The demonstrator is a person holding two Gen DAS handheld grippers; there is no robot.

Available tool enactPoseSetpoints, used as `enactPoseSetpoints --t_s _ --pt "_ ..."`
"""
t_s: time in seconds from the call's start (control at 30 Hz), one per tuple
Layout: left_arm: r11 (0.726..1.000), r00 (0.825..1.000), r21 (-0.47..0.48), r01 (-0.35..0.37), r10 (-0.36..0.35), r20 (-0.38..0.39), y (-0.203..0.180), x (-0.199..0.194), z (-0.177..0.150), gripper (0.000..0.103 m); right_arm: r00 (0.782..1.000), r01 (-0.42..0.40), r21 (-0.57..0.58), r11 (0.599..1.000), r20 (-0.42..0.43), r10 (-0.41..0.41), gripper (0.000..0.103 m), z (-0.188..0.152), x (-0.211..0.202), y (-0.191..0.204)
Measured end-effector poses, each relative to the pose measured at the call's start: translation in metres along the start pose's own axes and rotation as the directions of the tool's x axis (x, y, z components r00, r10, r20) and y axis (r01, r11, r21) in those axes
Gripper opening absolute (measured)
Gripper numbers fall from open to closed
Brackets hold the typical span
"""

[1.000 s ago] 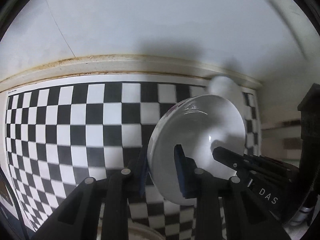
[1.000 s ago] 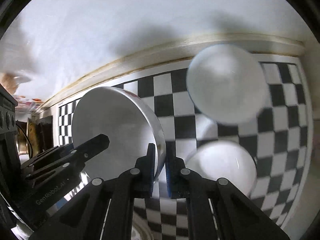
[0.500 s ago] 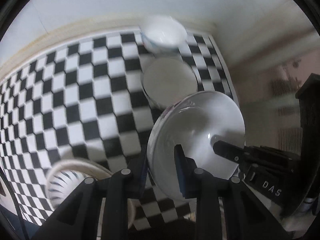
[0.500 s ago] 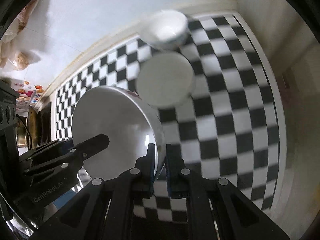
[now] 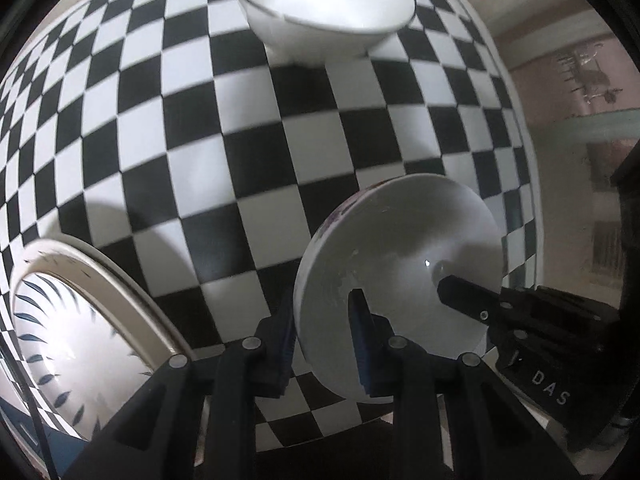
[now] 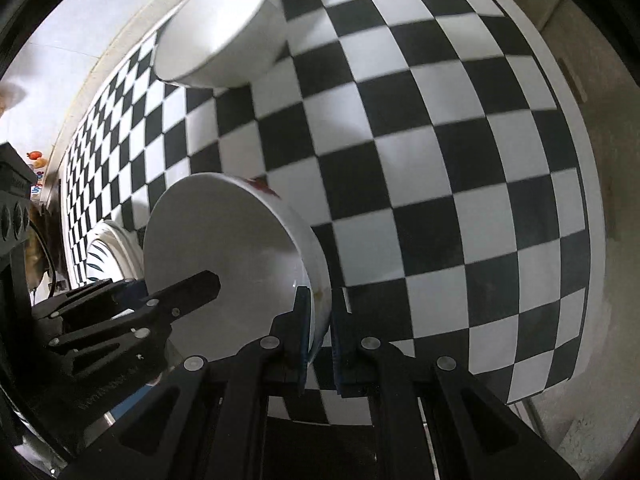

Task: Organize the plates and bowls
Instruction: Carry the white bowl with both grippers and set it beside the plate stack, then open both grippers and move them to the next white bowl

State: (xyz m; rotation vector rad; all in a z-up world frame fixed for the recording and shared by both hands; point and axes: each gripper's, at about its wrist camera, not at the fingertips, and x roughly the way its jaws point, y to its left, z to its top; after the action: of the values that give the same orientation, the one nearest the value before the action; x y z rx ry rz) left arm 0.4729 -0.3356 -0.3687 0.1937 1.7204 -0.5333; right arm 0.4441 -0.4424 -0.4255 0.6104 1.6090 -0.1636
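Both grippers clamp the rim of one white bowl with a small coloured print on its outside. It shows in the left wrist view point(image 5: 404, 264) and in the right wrist view point(image 6: 228, 256), held tilted above the checkered table. My left gripper point(image 5: 324, 322) is shut on its left rim. My right gripper point(image 6: 322, 312) is shut on its right rim. A second white bowl point(image 5: 324, 8) stands upright at the far side of the table and also shows in the right wrist view point(image 6: 220, 32). A plate with blue leaf marks point(image 5: 68, 336) lies at the near left.
The black-and-white checkered tabletop point(image 5: 224, 128) ends at its right edge point(image 6: 576, 128), with bare floor beyond. The leaf-marked plate also shows behind the held bowl in the right wrist view point(image 6: 108, 248). Dark equipment stands at the left edge point(image 6: 16, 216).
Both views have tipped from the wall down to the table. The held bowl has dropped closer to the tabletop. The white plate seen earlier near the far bowl is out of view.
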Motion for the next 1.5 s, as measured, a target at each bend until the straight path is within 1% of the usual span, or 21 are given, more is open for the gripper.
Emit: enactPoseSetpoints --t_s 0.17,0.23,0.4,0.53,0.57,0.77,0.97,1.17,1.23,1.3,1.33,1.37,1.4,1.43,1.5 --pt "1.000 1.000 0.008 -0.017 0.017 -0.017 -0.007 0.014 -0.004 0.023 1.000 0.023 -0.013 1.000 -0.014 -0.023 0.010 -0.003 0.007 -0.006" --pt "1.000 1.000 0.016 -0.026 0.026 -0.009 -0.013 0.025 0.004 0.023 1.000 0.022 -0.014 1.000 -0.018 -0.023 0.010 -0.003 0.008 -0.006" --pt "0.999 0.999 0.019 -0.036 0.036 -0.006 -0.016 0.027 0.009 0.023 0.999 0.012 -0.005 1.000 -0.033 -0.012 0.010 -0.008 0.010 -0.012" --pt "0.999 0.999 0.028 -0.046 0.046 -0.008 -0.018 0.029 0.007 0.023 0.999 0.009 -0.002 1.000 -0.036 -0.009 0.010 -0.007 0.008 -0.015" --pt "0.998 0.999 0.029 -0.047 0.047 -0.010 -0.019 0.030 0.007 0.023 0.999 0.009 -0.002 1.000 -0.037 -0.009 0.010 -0.001 0.009 -0.013" --pt "0.999 0.999 0.029 -0.044 0.045 -0.017 -0.018 0.032 0.005 0.023 0.999 -0.005 0.012 1.000 -0.043 0.005 0.011 0.001 0.011 -0.014" --pt "0.996 0.997 0.057 -0.072 0.071 0.023 -0.019 0.011 0.000 0.023 0.998 -0.023 0.039 0.999 -0.058 0.025 0.011 0.004 0.009 -0.020" --pt "0.993 0.990 0.068 -0.092 0.084 0.117 -0.019 -0.032 -0.001 0.024 0.997 0.028 -0.007 1.000 -0.068 -0.028 0.012 0.000 -0.008 -0.017" --pt "0.995 0.988 0.064 -0.083 0.073 0.138 -0.016 -0.043 0.007 0.030 0.998 0.026 -0.014 1.000 -0.051 -0.027 0.013 0.000 -0.019 -0.017" --pt "0.997 0.985 0.049 -0.065 0.057 0.161 -0.011 -0.053 0.020 0.030 1.000 0.005 0.001 1.000 -0.022 -0.005 0.020 0.006 -0.036 -0.019" --pt "0.997 0.984 0.035 -0.063 0.056 0.172 -0.008 -0.056 0.032 0.032 1.000 -0.017 0.012 1.000 0.003 0.017 0.035 0.012 -0.047 -0.019" --pt "0.998 0.983 0.024 -0.057 0.052 0.176 -0.003 -0.058 0.041 0.032 0.999 -0.039 0.016 0.999 0.025 0.038 0.054 0.019 -0.055 -0.019" --pt "0.999 0.982 0.008 -0.048 0.046 0.181 0.000 -0.059 0.051 0.033 0.997 -0.065 0.018 0.998 0.052 0.064 0.061 0.028 -0.063 -0.018" --pt "0.999 0.981 -0.021 -0.040 0.043 0.191 0.007 -0.060 0.068 0.033 0.994 -0.082 0.018 0.997 0.078 0.080 0.064 0.038 -0.069 -0.016" --pt "0.998 0.981 -0.053 -0.031 0.041 0.188 0.017 -0.058 0.090 0.033 0.990 -0.080 0.010 0.997 0.117 0.078 0.064 0.060 -0.077 -0.010"
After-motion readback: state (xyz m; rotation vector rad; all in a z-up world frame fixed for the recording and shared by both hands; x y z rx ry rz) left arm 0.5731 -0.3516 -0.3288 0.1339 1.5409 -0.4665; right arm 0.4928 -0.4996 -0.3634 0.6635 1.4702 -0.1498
